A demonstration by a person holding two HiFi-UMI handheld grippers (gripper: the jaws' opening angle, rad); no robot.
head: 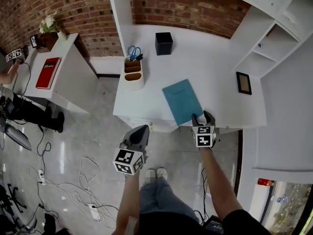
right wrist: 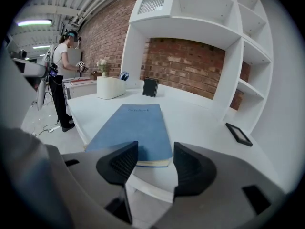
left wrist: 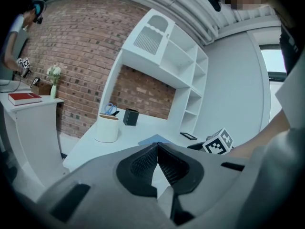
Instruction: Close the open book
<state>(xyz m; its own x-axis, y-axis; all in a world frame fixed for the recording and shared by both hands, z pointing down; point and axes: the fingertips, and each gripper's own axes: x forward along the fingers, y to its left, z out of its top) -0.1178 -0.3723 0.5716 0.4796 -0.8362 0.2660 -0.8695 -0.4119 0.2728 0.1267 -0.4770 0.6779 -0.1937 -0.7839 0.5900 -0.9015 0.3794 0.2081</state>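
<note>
A person working with two hand-held tools is standing at a white desk (head: 205,62), where the blue book (head: 182,101) is lying flat and closed, cover up, at an angle near the front edge. The right gripper (head: 203,117) is hovering at the book's near end with its jaws wide apart and gripping nothing; seen from the right gripper view, the book's lower edge sits just beyond the gap between the two black pads, which are not pressing on it. The left gripper (head: 142,130) is hanging off to the side over the floor, clear of the desk, its jaws clenched together on nothing. A white pen holder (head: 133,75), a black box (head: 164,43) and a small picture frame (head: 243,82) are standing well apart from the book. With the cover down, the closing appears to be essentially done. What is probably needed now is a clean exit: keeping the right jaws spread, drawing them straight back and up so neither pad is catching the cover or nudging the book toward the desk edge, and checking that the cover is resting fully flat rather than springing back open.
</note>
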